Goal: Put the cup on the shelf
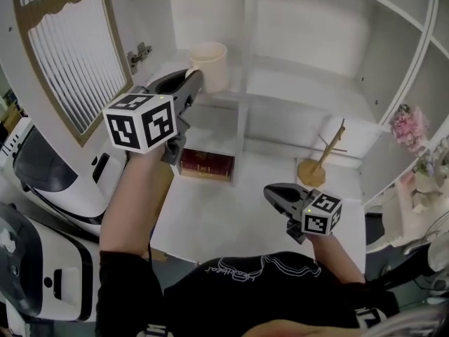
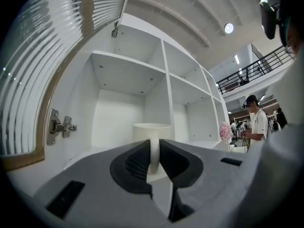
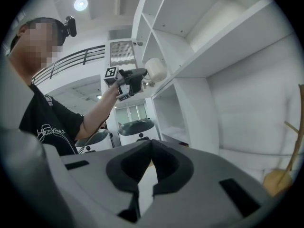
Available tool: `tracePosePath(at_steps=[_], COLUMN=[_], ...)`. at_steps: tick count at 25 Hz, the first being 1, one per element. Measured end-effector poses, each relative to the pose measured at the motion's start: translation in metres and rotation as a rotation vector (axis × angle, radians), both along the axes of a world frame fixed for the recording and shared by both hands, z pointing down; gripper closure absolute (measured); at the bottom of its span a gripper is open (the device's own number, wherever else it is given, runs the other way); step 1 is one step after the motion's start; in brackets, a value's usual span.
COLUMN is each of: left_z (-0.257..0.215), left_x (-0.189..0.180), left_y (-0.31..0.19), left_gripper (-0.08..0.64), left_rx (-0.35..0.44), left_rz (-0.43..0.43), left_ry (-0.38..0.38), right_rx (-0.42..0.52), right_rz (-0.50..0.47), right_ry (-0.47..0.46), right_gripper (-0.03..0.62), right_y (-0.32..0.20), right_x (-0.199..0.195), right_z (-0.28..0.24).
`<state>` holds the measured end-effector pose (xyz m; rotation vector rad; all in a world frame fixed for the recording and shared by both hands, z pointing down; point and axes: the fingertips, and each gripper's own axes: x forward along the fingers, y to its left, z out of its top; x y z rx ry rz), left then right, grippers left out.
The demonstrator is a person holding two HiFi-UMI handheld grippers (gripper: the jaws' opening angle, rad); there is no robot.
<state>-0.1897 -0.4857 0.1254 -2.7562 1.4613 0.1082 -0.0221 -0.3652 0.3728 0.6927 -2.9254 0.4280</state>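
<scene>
The left tool [image 1: 191,81] is held high and far forward on a bare, nearly straight left forearm [image 1: 130,202], its marker cube at the rear and its jaws pressed onto the handle of the cup [image 1: 209,65], whose body stands just beyond the tool's tips. The right tool [image 1: 272,191] sits lower and close to the body, well to the right of the left tool. Its jaws are together with nothing between them, and the right forearm [image 1: 342,257] is tucked in behind it.

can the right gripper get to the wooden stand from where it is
Probably yes: the stand is in the open just ahead of the right gripper, with nothing between them. Its jaws are shut and empty, so they must open first.
</scene>
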Motion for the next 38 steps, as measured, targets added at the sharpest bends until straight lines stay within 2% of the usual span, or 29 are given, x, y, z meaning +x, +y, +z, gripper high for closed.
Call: tracePosePath(at_steps=[11,19,33,38], left_z=[0.008,0.016,0.016,0.012], left_x=[0.013,0.016,0.022,0.02], left_y=[-0.064,-0.08,-0.083,-0.078], left_gripper=[0.511,0.511,0.503,0.432], left_rx=[-0.084,-0.119,-0.098,-0.062], left_rz=[-0.045,-0.072,-0.025,-0.041], left_ry=[-0.038,-0.056,-0.036,-0.023], right_rx=[-0.013,-0.033,-0.04,-0.05], right_rz=[0.013,0.019,0.079,0.121], right_ry=[-0.026,-0.059,-0.11,-0.124], right_gripper=[0.586,0.586,0.586,0.586], right_y=[-0.038,-0.05,-0.04,-0.031], right_x=[0.031,0.041,0.055,0.061], right_z=[0.005,0.011,0.012,0.016])
